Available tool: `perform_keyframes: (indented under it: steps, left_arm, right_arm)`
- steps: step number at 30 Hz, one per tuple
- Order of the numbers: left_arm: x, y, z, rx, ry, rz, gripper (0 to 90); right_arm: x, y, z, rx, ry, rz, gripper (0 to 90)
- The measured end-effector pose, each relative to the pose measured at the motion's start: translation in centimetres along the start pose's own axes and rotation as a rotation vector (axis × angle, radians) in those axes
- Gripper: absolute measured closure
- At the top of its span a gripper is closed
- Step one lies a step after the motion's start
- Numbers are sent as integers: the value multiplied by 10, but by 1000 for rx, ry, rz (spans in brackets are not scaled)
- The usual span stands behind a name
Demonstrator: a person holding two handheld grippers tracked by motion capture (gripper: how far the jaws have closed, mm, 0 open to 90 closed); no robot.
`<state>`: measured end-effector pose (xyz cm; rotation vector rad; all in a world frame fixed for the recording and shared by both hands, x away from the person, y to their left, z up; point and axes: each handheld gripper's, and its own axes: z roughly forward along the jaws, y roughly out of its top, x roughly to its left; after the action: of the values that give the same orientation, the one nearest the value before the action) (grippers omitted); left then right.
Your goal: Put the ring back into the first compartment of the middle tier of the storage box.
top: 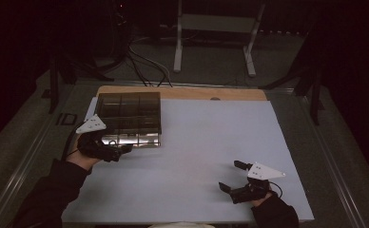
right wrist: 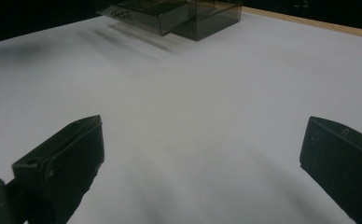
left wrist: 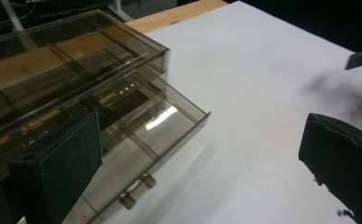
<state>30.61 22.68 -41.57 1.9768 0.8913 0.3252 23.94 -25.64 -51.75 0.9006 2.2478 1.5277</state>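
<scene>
smoky plastic drawer box point(top: 129, 114) with drawer point(left wrist: 160, 122) pulled out, left gripper point(top: 118, 151) beside it, fingers released, right gripper point(top: 234, 175) fingers released over white table point(top: 197, 142)

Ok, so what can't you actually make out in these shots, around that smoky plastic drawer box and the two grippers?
- Drawer box contents: high view too dark.
- Pulled-out drawer: its front is partly behind the left gripper's jaw in the left gripper view.
- Box in the right gripper view: cut off by the top edge.
- Right gripper: its shadowed lower jaw is indistinct in the high view.

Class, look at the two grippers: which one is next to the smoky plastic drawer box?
The left gripper, at the box's pulled-out drawer. The right gripper sits apart on the bare white sheet, near the table's front right.
</scene>
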Motion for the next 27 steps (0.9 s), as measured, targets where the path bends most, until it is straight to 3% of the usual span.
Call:
perform_keyframes:
  steps: [2,4,9,18,21,27]
  left_arm:
    - [-3,-6,0,-24,1,12,18]
    - [-5,-12,1,-30,-12,-5,18]
    - [-14,-28,4,-25,-9,17,18]
    - [-24,-52,3,-36,-61,19,18]
    - [-28,-62,4,-32,-67,50,18]
    - [-35,-78,5,-33,-56,60,18]
  right_arm:
    - [0,0,0,-2,2,3,0]
    - [0,0,1,2,5,-4,0]
    - [0,0,1,1,4,-2,0]
    - [0,0,1,1,5,-2,0]
    - [1,0,1,1,4,-4,0]
    - [0,0,2,4,5,-6,0]
